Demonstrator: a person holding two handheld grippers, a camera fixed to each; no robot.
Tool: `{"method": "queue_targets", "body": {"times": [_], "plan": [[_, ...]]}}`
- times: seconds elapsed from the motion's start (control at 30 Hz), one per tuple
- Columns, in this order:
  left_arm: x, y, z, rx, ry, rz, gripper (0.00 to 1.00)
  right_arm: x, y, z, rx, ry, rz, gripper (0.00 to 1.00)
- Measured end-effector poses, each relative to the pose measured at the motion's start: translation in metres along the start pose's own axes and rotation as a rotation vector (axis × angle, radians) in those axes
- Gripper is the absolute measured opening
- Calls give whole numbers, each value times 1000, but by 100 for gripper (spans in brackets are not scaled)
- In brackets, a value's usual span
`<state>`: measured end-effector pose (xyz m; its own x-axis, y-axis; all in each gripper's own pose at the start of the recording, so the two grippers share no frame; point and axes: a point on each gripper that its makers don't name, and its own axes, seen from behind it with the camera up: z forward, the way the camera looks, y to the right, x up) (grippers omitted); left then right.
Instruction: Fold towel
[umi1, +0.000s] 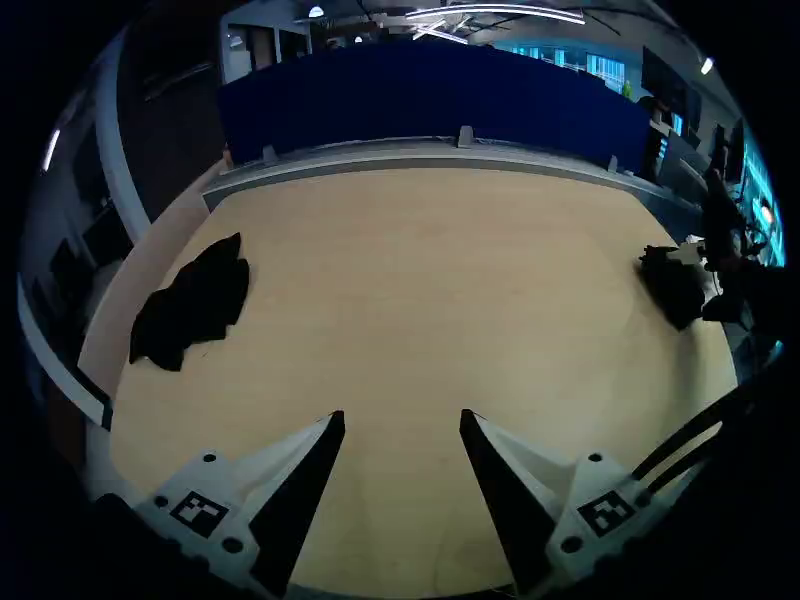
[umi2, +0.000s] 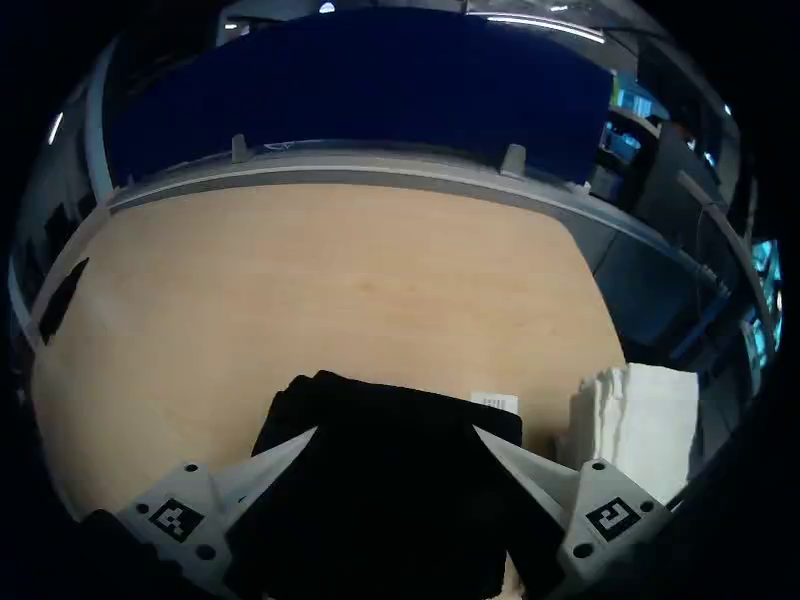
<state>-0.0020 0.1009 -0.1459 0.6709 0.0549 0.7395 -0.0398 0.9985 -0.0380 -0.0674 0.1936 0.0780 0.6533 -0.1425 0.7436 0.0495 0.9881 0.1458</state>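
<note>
A crumpled black towel (umi1: 190, 305) lies on the left part of the wooden table (umi1: 430, 270). My left gripper (umi1: 400, 420) hovers open over bare wood near the front edge, well to the right of that towel, with nothing between its fingers. At the table's right edge there is another black cloth pile (umi1: 672, 285). In the right gripper view, a folded black towel (umi2: 390, 480) lies flat on the table (umi2: 330, 290). It fills the gap between the wide-apart fingers of my right gripper (umi2: 395, 432) and hides their inner edges.
A stack of folded white towels (umi2: 640, 420) sits just right of the black one, near the table's corner. A small white tag (umi2: 495, 402) shows at the folded towel's far edge. A blue partition (umi1: 430, 100) runs along the table's far side, with a raised grey rail (umi1: 440, 155) below it.
</note>
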Motion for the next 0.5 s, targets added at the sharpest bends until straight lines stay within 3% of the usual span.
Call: {"method": "queue_targets", "body": {"times": [0.27,0.5], "plan": [[6,-4,3,-13,16,2,85,19,-10,-35,-11,81,13,100],[10,-12,6,-34,38,-9,85,16,-30,-67,-21,108,17,100]]}}
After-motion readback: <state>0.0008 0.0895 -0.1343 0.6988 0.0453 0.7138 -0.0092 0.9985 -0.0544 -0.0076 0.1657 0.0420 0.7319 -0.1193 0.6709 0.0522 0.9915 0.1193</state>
